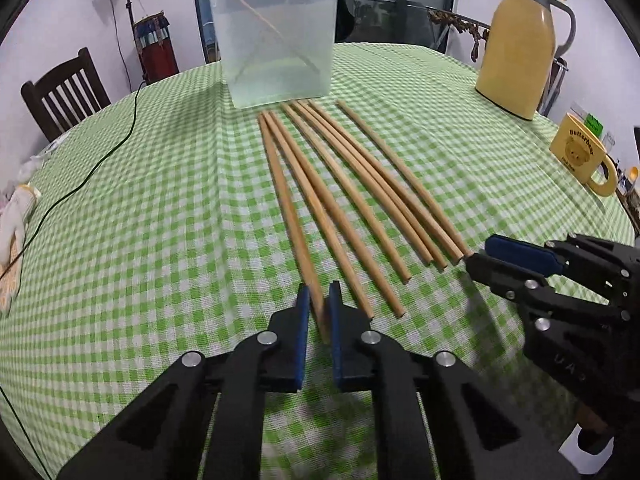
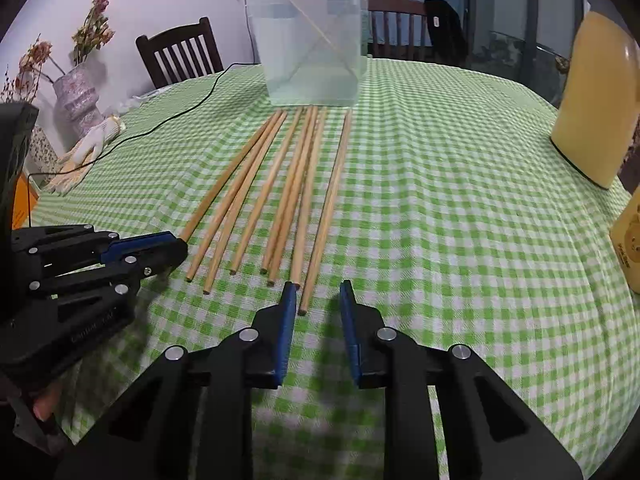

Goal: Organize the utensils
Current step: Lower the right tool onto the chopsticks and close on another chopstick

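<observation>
Several wooden chopsticks [image 1: 344, 196] lie side by side on the green checked tablecloth; they also show in the right wrist view [image 2: 288, 196]. A clear plastic container [image 1: 276, 36] stands behind them with two chopsticks inside; it also shows in the right wrist view [image 2: 312, 40]. My left gripper [image 1: 319, 300] is closed around the near end of the leftmost chopstick [image 1: 288, 208], low on the cloth. It also shows in the right wrist view [image 2: 176, 246]. My right gripper [image 2: 318, 292] is open, its jaws straddling the end of the rightmost chopstick [image 2: 326, 208]. It also shows in the left wrist view [image 1: 478, 256].
A yellow thermos jug [image 1: 516, 48] and a yellow bear mug [image 1: 580, 152] stand at the right. A black cable [image 1: 100, 160] and a white glove [image 1: 12, 224] lie at the left. Dark wooden chairs [image 2: 180, 52] stand around the table. A vase with dried flowers [image 2: 78, 96] stands left.
</observation>
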A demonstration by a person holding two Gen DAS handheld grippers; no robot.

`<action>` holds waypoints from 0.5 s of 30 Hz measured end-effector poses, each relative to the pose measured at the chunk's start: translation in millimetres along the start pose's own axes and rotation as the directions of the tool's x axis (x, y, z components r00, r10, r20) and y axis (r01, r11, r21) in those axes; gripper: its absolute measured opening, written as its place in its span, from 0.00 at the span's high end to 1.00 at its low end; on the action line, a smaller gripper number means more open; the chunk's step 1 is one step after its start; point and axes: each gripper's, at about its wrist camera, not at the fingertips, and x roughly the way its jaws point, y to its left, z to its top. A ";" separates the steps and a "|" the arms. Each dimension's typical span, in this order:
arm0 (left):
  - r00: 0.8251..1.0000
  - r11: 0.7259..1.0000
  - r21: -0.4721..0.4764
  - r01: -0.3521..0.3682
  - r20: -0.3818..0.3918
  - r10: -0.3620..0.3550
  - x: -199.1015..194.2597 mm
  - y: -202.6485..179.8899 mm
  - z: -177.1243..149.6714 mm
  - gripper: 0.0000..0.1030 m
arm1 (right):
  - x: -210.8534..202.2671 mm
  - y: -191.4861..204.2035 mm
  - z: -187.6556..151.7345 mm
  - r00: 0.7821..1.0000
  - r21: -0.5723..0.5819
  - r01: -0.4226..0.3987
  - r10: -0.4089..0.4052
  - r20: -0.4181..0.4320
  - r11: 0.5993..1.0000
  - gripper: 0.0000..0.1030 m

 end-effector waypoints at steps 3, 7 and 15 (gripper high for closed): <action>1.000 1.000 -0.009 0.007 -0.007 -0.007 -1.6 5.2 -1.3 0.94 | -1.9 0.3 -2.0 1.000 -0.015 0.020 -0.019 0.001 1.000 0.84; 0.999 0.999 -0.020 0.032 -0.006 -0.032 -5.4 5.1 -5.7 0.93 | 0.5 4.5 0.9 0.999 -0.040 0.042 -0.042 0.002 0.998 0.84; 1.000 1.000 -0.001 0.011 0.017 -0.011 -7.5 -6.9 -12.2 0.86 | 3.7 9.1 1.9 0.999 -0.053 0.052 -0.051 0.012 0.997 0.85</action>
